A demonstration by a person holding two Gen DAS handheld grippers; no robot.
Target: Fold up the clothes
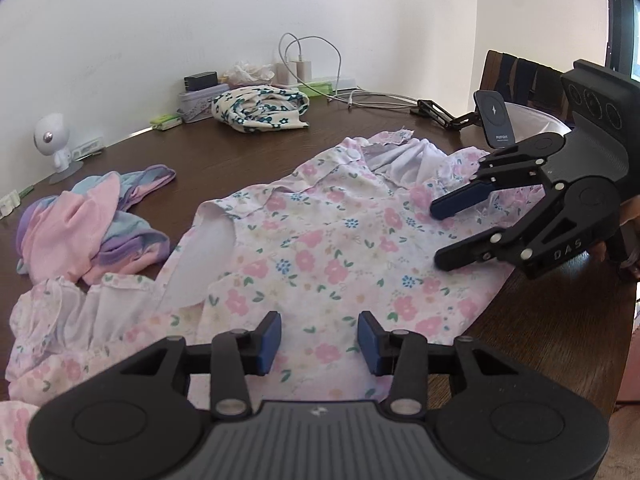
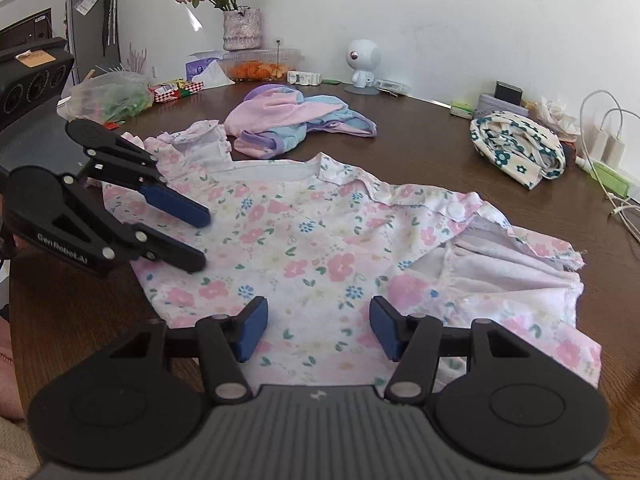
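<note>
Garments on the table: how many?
3. Pink floral dress spread under both grippers; pastel pink-blue-purple garment bunched behind it; cream garment with teal flowers bundled far right by the chargers. None visibly hidden.

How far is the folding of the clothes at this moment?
Early. The pink floral garment lies spread on the brown wooden table, not folded. Both tongs, left and right, are open above it, holding nothing. The pastel pink-and-purple garment and the cream teal-flowered cloth remain crumpled.
</note>
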